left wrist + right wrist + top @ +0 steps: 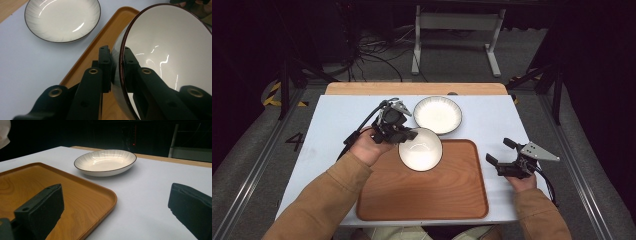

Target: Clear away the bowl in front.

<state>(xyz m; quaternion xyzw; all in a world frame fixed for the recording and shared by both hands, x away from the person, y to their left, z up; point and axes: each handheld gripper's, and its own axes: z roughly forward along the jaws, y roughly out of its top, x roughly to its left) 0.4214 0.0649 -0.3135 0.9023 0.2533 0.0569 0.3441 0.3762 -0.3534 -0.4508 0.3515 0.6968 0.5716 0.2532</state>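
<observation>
My left gripper [406, 135] is shut on the rim of a white bowl [421, 149] with a dark edge, holding it over the far left part of the wooden tray [437, 200]. In the left gripper view one pad sits inside the bowl [165, 47] and the other outside, pinching the wall at the left gripper [115, 63]. A shallow white plate [437, 114] with a dark rim rests on the table beyond the tray; it is also the plate [62, 18] and the plate [105, 162]. My right gripper [500, 151] stands open and empty right of the tray, seen as the right gripper [115, 205].
The tray [75, 195] lies on a pale blue table [337, 120] with a wooden strip along the far edge. Table legs and cables lie on the floor beyond. Bare tabletop lies left of the tray and between the tray and the right gripper.
</observation>
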